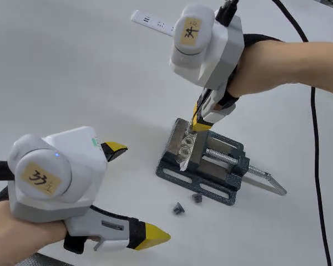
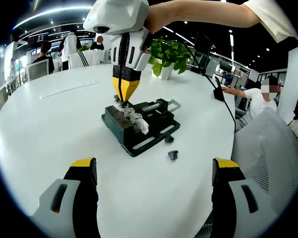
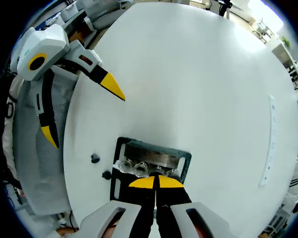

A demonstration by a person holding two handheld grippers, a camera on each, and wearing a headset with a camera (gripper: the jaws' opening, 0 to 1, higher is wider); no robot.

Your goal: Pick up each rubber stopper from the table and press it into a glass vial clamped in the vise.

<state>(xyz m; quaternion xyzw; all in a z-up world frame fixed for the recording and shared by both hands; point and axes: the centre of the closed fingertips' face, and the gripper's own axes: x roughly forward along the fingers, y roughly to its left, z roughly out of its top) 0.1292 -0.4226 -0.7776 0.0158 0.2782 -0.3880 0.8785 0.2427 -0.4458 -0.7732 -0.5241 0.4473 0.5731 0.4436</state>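
Right now the right tool (image 1: 200, 125) is in the upper right of the head view and points down. Its two yellow tips are shut tight together. They sit right on top of the little glass bottles (image 3: 139, 168), which stand in a row in the vise (image 1: 236, 166) near the middle of the picture. I cannot see if a stopper is pinched there, because the tips hide that spot.

The left tool (image 1: 135, 193) is in the lower left of the head view, well apart from the vise. It is wide open and holds nothing. Two small grey stoppers (image 1: 178, 209) lie on the white worktop (image 1: 72, 66), just below the vise in the picture.

I think a few things could go wrong. Glass is hard but it cracks, so a push that is too strong or slanted could break a bottle. The tips could slip off a smooth rim and bump the next bottle, since the bottles stand so close. A stopper pushed in crooked could pop back out. The loose stoppers are tiny, so a clumsy grab could flick one away across the worktop.
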